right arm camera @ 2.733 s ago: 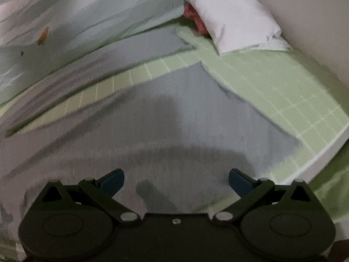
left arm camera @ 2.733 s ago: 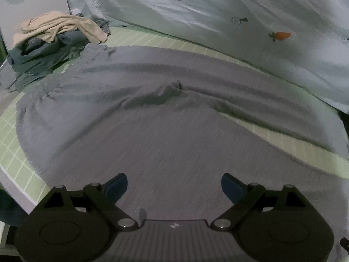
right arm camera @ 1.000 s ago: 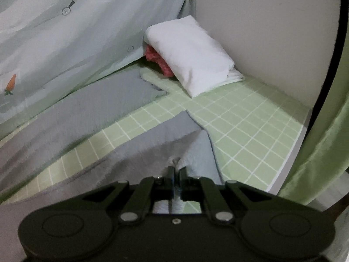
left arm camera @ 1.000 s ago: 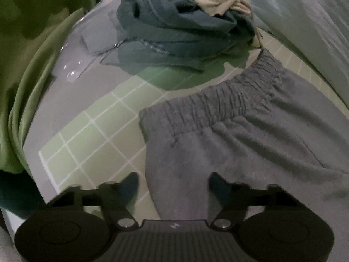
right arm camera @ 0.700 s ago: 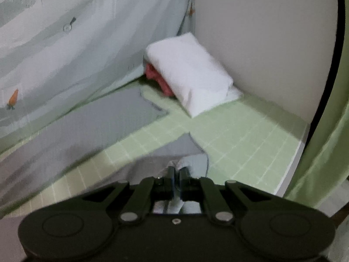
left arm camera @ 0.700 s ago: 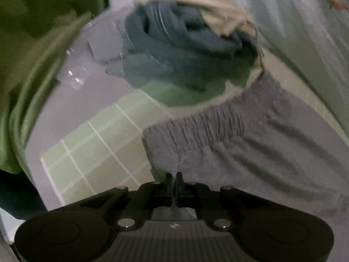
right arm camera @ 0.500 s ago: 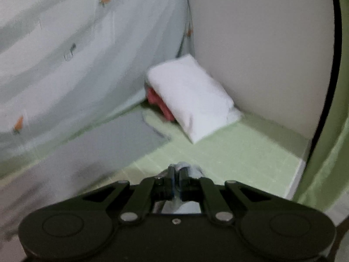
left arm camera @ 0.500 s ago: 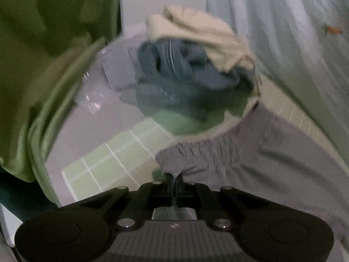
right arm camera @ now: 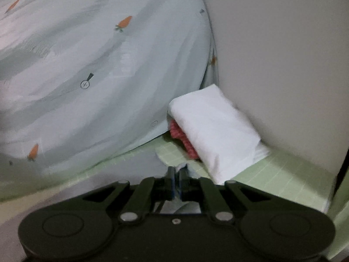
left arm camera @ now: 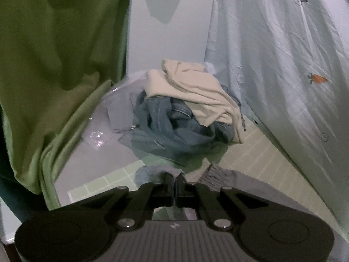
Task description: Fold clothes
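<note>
Left wrist: clothes pile [left arm camera: 185, 113]; both grippers [left arm camera: 175, 180] [right arm camera: 177, 174] clamped tight on grey pants [left arm camera: 235, 181].

Carrot-print sheet [right arm camera: 98, 65], green curtain [left arm camera: 54, 54], perhaps a white pillow [right arm camera: 216, 131].

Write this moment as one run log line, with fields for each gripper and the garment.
left gripper: shut on grey trousers waistband | right gripper: shut on trousers fabric | garment: held at two points

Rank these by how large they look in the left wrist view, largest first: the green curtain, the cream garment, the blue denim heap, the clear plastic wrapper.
1. green curtain
2. blue denim heap and cream garment: look alike in size, and the cream one partly covers the denim, so unranked
3. clear plastic wrapper
</note>
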